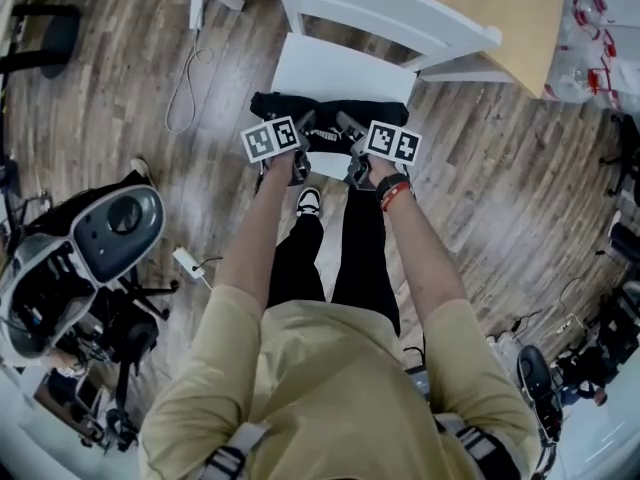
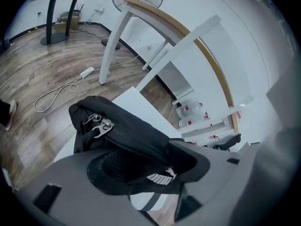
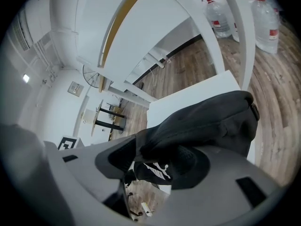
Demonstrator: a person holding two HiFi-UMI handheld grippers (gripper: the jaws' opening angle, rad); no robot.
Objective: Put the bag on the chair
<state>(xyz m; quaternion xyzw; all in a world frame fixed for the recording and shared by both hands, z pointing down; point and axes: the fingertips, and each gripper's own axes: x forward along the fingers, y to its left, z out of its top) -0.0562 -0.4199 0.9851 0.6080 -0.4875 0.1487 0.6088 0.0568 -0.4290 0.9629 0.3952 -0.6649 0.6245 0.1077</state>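
Note:
A black bag (image 1: 330,111) with a white logo lies across the front of the white chair seat (image 1: 340,68), its zip pulls at the left end. My left gripper (image 1: 303,133) and right gripper (image 1: 350,133) stand side by side at the bag's near edge. In the left gripper view the bag (image 2: 127,131) rests on the seat (image 2: 134,100) and its fabric lies between the spread jaws of the left gripper (image 2: 155,173), unpressed. The right gripper view shows the bag (image 3: 207,121) likewise loose between the parted jaws of the right gripper (image 3: 155,168).
A white-legged table with a wooden top (image 1: 520,18) stands just behind the chair. A grey office chair (image 1: 110,228) is at the left. A cable and adaptor (image 1: 185,78) lie on the wood floor. Water bottles (image 3: 261,13) sit by the wall. My shoe (image 1: 309,201) is below the seat.

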